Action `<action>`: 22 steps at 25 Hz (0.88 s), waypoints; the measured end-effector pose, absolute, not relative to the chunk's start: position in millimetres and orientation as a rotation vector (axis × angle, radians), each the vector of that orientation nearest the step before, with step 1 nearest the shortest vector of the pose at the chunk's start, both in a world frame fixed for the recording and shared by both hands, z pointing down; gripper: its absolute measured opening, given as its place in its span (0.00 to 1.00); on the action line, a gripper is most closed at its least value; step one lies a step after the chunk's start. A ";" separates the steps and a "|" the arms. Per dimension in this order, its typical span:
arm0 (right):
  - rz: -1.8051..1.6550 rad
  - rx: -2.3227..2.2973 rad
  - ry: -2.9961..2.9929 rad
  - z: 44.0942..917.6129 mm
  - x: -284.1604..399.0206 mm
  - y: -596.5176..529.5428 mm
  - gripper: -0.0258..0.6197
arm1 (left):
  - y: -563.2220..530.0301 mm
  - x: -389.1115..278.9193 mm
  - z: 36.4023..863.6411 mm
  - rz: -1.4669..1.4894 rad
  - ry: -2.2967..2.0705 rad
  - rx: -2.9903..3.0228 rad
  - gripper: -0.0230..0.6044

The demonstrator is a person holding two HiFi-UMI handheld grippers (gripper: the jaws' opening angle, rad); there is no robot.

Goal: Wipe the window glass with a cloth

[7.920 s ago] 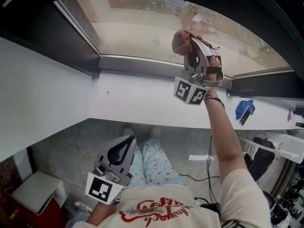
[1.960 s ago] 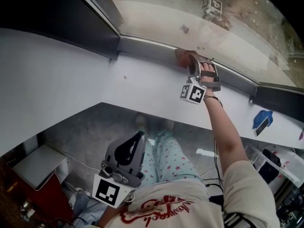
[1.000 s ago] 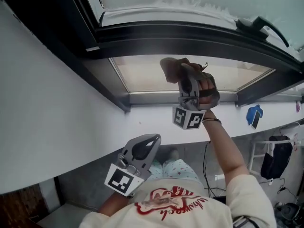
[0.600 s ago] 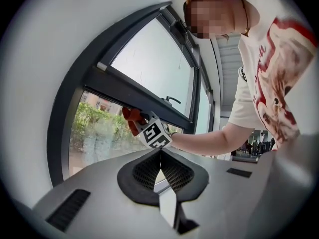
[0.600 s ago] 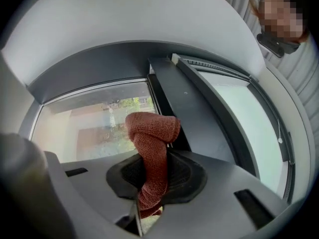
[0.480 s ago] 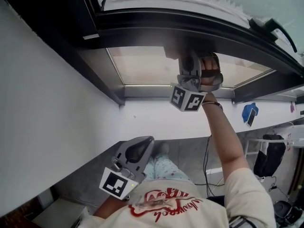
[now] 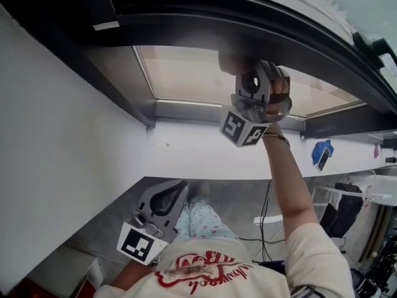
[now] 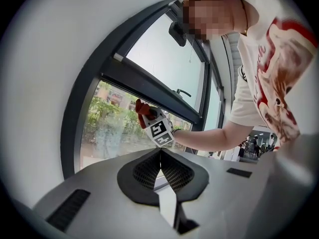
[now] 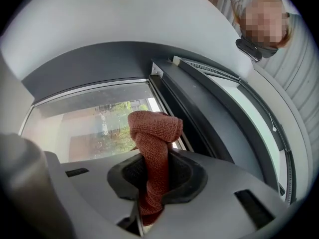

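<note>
A reddish-brown cloth (image 9: pixel 154 133) stands up bunched between the jaws of my right gripper (image 9: pixel 152 159), which is shut on it. In the head view the right gripper (image 7: pixel 247 74) is raised to the window glass (image 7: pixel 186 79), and the cloth (image 7: pixel 231 61) presses against the pane just under the dark crossbar. From the left gripper view the cloth (image 8: pixel 141 110) and the marker cube show in front of the glass (image 8: pixel 112 131). My left gripper (image 7: pixel 166 197) hangs low near the person's body, its jaws shut with nothing between them (image 8: pixel 160 156).
A thick dark window frame (image 7: pixel 248 30) runs above the pane, and a white sill (image 7: pixel 186 151) below. A blue object (image 7: pixel 321 154) lies on the sill at the right. A window handle (image 8: pixel 182 91) sits on the upper sash. The person's legs (image 7: pixel 205 219) are below.
Over the last two seconds the right gripper carried the cloth from the pane's lower frame up to its top edge. The left gripper has sunk slightly.
</note>
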State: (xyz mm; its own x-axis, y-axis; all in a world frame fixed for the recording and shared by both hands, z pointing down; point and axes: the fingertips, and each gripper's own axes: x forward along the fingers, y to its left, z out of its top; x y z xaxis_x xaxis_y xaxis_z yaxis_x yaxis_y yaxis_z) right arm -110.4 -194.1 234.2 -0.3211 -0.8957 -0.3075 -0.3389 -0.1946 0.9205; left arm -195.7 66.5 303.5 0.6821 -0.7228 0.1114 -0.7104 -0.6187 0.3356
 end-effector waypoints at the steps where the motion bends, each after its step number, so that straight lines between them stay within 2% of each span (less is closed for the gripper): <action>1: -1.539 1.438 -1.597 237.4 -109.6 -194.8 0.13 | 65.9 -194.1 305.5 -0.050 -1.129 2.538 0.07; 11: -1.435 1.239 -1.628 316.6 -112.7 -195.4 0.13 | 86.1 -183.4 331.0 -0.062 -1.121 2.448 0.07; 22: -1.400 1.231 -1.637 344.9 -109.9 -197.6 0.13 | 97.7 -184.3 343.7 -0.061 -1.127 2.404 0.07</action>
State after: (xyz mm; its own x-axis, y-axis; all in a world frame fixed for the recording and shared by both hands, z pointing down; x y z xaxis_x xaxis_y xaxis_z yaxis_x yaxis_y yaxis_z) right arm -109.9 -197.6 344.9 -0.3494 -0.9320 -0.0965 -0.2398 -0.0106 0.9708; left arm -184.3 97.7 343.7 0.6597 -0.7345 0.1589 -0.7130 -0.5449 0.4413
